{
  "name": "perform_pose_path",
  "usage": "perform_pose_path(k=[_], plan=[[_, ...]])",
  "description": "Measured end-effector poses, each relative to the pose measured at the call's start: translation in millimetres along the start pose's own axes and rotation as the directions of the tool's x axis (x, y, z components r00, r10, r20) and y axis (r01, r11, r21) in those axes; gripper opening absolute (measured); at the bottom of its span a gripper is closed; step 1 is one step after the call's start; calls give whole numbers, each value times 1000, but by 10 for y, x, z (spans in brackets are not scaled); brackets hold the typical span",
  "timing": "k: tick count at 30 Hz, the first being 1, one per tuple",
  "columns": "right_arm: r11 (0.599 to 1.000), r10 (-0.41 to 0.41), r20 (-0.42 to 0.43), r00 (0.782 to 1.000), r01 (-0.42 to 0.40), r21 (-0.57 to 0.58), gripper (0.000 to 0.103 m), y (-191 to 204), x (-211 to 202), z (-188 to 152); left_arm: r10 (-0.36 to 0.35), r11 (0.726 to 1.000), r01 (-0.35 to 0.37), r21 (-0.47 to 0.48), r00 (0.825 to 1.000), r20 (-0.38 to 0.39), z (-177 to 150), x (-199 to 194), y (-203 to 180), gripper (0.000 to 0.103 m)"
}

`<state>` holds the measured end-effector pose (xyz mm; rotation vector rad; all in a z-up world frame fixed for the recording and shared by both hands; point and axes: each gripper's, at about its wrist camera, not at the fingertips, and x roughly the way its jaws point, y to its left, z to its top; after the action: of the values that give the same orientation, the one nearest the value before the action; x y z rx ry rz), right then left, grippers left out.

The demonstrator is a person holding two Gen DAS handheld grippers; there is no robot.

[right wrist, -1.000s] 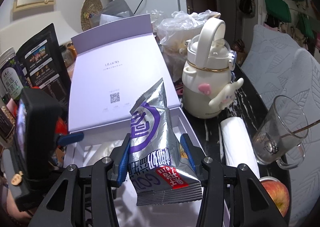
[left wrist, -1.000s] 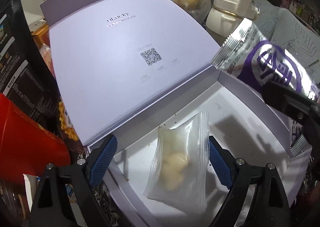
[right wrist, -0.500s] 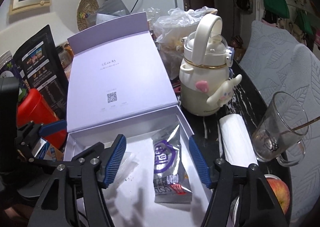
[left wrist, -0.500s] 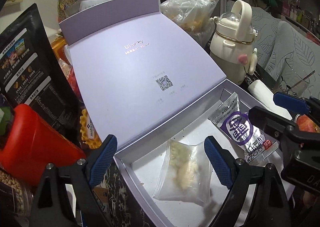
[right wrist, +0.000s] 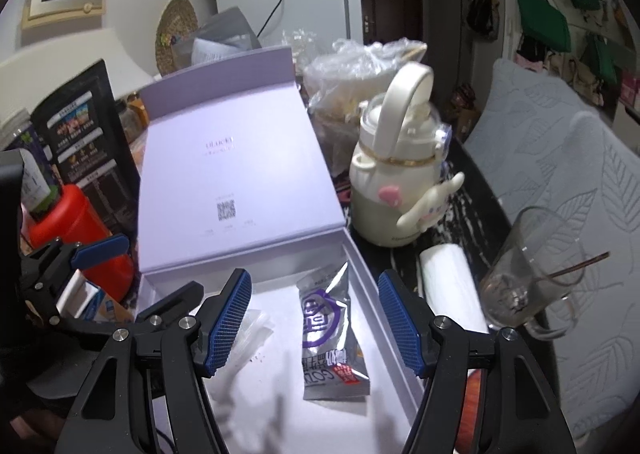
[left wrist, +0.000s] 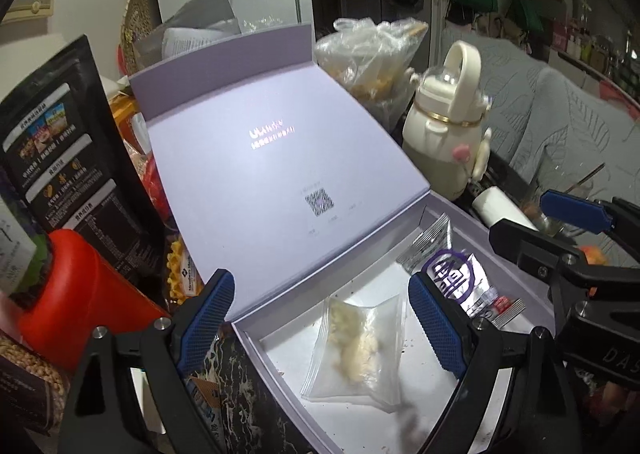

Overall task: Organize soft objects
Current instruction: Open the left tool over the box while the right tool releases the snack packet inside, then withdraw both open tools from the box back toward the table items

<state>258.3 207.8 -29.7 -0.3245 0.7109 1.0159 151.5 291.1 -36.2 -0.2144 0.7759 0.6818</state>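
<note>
A lilac box (left wrist: 249, 338) with its lid (left wrist: 272, 157) folded back stands open before me. A clear bag of pale pieces (left wrist: 360, 346) lies on its white floor, under my open left gripper (left wrist: 320, 282), which hovers above without touching it. To its right lies a silver and purple snack packet (left wrist: 452, 274). In the right wrist view the same packet (right wrist: 328, 334) rests flat in the box (right wrist: 360, 266), below my open right gripper (right wrist: 314, 278), whose blue pads (right wrist: 228, 322) stand apart from it. The clear bag (right wrist: 252, 330) shows beside the left pad.
Right of the box stand a cream bottle with a handle (right wrist: 392, 193), a white roll (right wrist: 448, 282) and a glass mug (right wrist: 528, 286). A red container (left wrist: 80, 294) and a black snack bag (left wrist: 60, 157) crowd the left. A plastic bag (left wrist: 372, 53) sits behind.
My right gripper opened and let the silver packet drop into the box, then rose a little. My left gripper lifted and drew back from the clear bag, still open.
</note>
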Motion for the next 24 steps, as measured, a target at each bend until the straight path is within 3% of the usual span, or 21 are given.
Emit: perform_pose_path(k=[16, 24], plan=[[999, -48, 172, 984, 50, -8, 67, 105, -1222, 65, -23, 999, 18, 32, 986, 165, 111, -1171, -114, 90], [998, -62, 261, 963, 66, -5, 67, 146, -1862, -67, -53, 997, 38, 64, 966, 252, -9, -1767, -237, 90]])
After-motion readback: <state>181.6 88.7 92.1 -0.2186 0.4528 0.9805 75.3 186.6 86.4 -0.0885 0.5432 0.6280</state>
